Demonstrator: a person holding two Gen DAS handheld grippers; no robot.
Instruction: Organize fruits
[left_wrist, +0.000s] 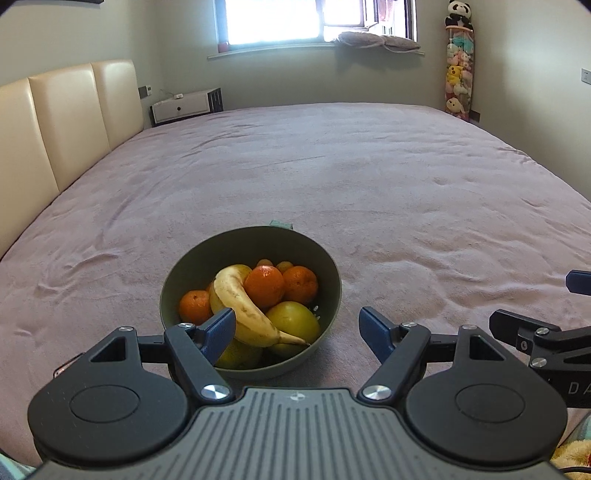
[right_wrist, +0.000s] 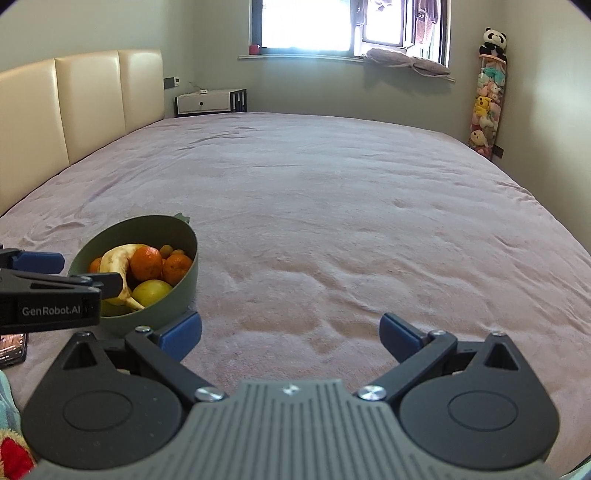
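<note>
— Blue pads sit nearest us on both tools: our left claw (left_wrist: 297, 334) is spread wide with nothing between its jaws, hovering just short of the green bowl (left_wrist: 184, 266), its left pad overlapping the near rim in our view. Why do we hold it there?

— We judge it lines us up with the fruit. Our right claw (right_wrist: 290, 336) is released too, holding nothing, off to the right of the bowl over bare pink bedspread (right_wrist: 332, 206).

— And the fruit itself?

— All of it that we can see lies inside the bowl: the banana (left_wrist: 242, 306) draped across the top, a yellow-green apple (left_wrist: 293, 319) under its tip, oranges (left_wrist: 264, 286) packed behind, two small round fruits at the back. None lies loose on the bed.

— So gathered up, or waiting to be sorted out?

— Either fits; we cannot tell which. The bowl stands close to our edge, within easy reach of both claws.

— Farther off?

— Cream headboard (left_wrist: 62, 114) at left, a nightstand (left_wrist: 184, 107), the bright window (left_wrist: 273, 18), and plush toys (left_wrist: 458, 74) stacked in the corner.
</note>
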